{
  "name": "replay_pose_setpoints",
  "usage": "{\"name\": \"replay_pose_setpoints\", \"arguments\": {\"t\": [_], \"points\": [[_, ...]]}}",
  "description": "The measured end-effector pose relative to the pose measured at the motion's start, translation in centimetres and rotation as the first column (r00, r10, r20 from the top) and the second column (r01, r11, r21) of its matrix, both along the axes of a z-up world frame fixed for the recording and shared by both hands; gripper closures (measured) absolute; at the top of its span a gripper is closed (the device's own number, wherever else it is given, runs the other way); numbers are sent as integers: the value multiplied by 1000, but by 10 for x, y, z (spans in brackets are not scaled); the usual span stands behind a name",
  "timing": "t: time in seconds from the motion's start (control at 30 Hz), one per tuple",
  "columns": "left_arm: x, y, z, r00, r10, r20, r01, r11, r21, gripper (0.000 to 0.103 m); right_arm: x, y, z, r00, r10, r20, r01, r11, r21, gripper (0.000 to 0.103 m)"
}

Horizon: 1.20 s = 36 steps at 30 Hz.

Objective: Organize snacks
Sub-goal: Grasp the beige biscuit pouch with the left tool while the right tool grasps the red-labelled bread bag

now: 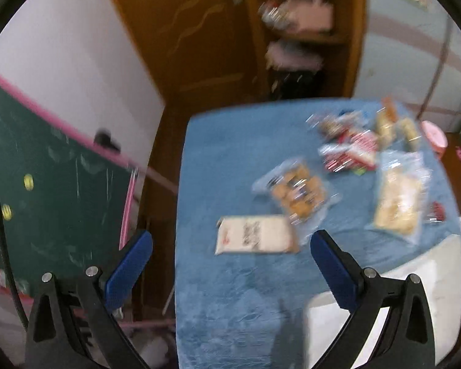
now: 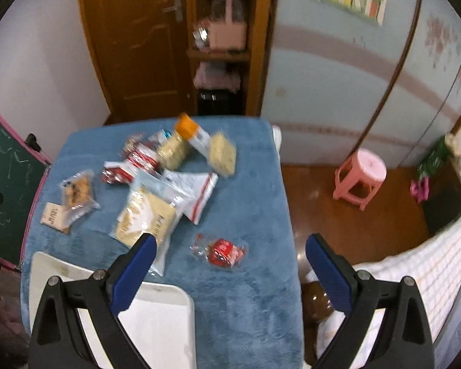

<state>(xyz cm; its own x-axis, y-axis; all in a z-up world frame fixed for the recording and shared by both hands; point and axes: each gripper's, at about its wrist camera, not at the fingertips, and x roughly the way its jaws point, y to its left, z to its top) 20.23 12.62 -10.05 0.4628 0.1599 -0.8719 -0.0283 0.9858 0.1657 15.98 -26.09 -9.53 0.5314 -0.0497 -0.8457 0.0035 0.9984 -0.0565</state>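
Several snack packs lie on a table under a blue cloth (image 2: pixel 255 190). A white flat packet (image 1: pixel 255 235) lies nearest my left gripper (image 1: pixel 230 246), with a clear bag of brown cookies (image 1: pixel 298 190) just behind it. A large bag of pale biscuits (image 1: pixel 398 200) shows in the right wrist view too (image 2: pixel 144 215). A small red snack (image 2: pixel 222 250) lies just ahead of my right gripper (image 2: pixel 229 252). Red-and-white packs (image 2: pixel 135 163) and yellow packs (image 2: pixel 221 152) lie further back. A white tray (image 2: pixel 156 323) sits at the near edge. Both grippers are open and empty, above the table.
A green chalkboard (image 1: pixel 46 184) with a pink frame stands left of the table. A brown door and shelf (image 2: pixel 218 46) are behind it. A pink stool (image 2: pixel 361 175) stands on the wooden floor at right, next to a checked cloth (image 2: pixel 421 283).
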Motion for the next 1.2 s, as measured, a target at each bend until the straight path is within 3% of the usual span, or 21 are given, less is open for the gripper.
{"name": "replay_pose_setpoints", "arguments": {"t": [0.2, 0.33, 0.53, 0.67, 0.83, 1.03, 1.2], "points": [[17, 30, -75, 976, 124, -180, -145, 984, -108, 1, 32, -13, -70, 987, -5, -158, 5, 1000, 1, 13], [27, 48, -113, 928, 261, -266, -312, 935, -171, 1, 49, -21, -113, 966, -53, -254, 54, 999, -1, 23], [45, 56, -136, 888, 379, -260, -430, 885, -177, 1, 67, -28, -150, 931, -140, -338, 168, 984, 55, 26], [55, 59, -144, 867, 422, -264, -472, 865, -168, 1, 71, -26, -163, 921, -138, -365, 197, 972, 128, 26], [62, 66, -157, 828, 475, -299, -540, 819, -195, 1, 72, -21, -176, 914, -114, -390, 190, 968, 163, 26], [71, 76, -177, 758, 551, -349, -639, 734, -230, 1, 60, -11, -175, 927, -54, -371, 119, 981, 154, 38], [78, 79, -190, 706, 597, -380, -701, 666, -256, 2, 52, 1, -170, 936, -24, -350, 70, 990, 119, 39]]}}
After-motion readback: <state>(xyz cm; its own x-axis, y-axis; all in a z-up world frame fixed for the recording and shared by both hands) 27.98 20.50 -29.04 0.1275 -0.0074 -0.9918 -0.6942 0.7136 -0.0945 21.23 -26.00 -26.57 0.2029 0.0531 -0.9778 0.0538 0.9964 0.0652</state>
